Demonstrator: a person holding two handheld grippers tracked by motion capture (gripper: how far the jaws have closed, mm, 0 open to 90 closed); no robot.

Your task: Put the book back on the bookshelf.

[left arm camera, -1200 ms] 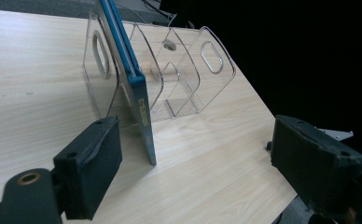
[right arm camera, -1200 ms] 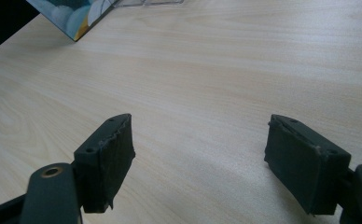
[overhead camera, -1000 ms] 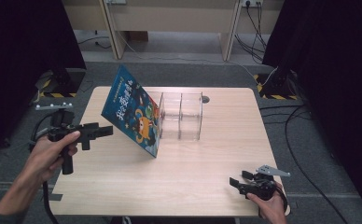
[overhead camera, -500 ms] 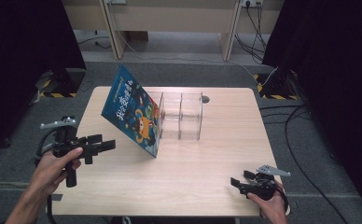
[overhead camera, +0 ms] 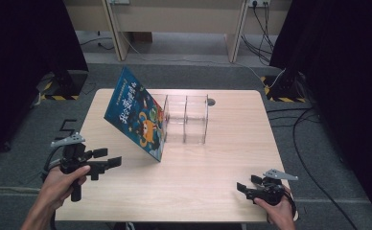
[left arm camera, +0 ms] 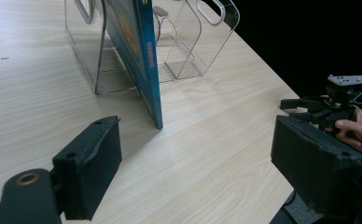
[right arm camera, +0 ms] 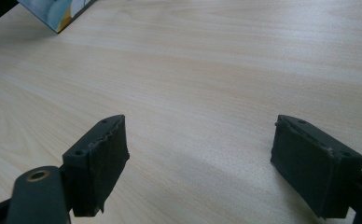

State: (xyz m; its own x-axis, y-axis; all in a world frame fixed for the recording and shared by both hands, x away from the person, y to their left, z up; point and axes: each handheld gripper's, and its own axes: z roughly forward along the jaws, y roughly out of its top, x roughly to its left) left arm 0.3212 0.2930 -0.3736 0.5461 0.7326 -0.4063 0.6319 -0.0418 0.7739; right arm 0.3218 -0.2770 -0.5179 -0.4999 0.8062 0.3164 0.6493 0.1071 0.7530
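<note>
A blue picture book (overhead camera: 137, 114) leans tilted against a clear acrylic rack (overhead camera: 186, 119) at the middle of the wooden table (overhead camera: 222, 158). In the left gripper view the book (left arm camera: 139, 51) is seen edge-on, with the rack (left arm camera: 188, 42) behind it. My left gripper (overhead camera: 106, 158) is held at the table's left edge, open and empty, pointing right toward the book's lower corner. My right gripper (overhead camera: 246, 183) rests at the front right, open with nothing between its jaws; it also appears far off in the left gripper view (left arm camera: 305, 105). The right gripper view catches the book's corner (right arm camera: 60, 11).
Dark curtains flank the table. Cables (overhead camera: 299, 120) trail over the grey floor at the right, and a wooden bench's legs (overhead camera: 117, 28) stand beyond the far edge. A small round grommet (overhead camera: 211, 101) sits near the table's back edge.
My left gripper has drawn back toward the table's front left edge, away from the book. The right gripper and the book have stayed put.
</note>
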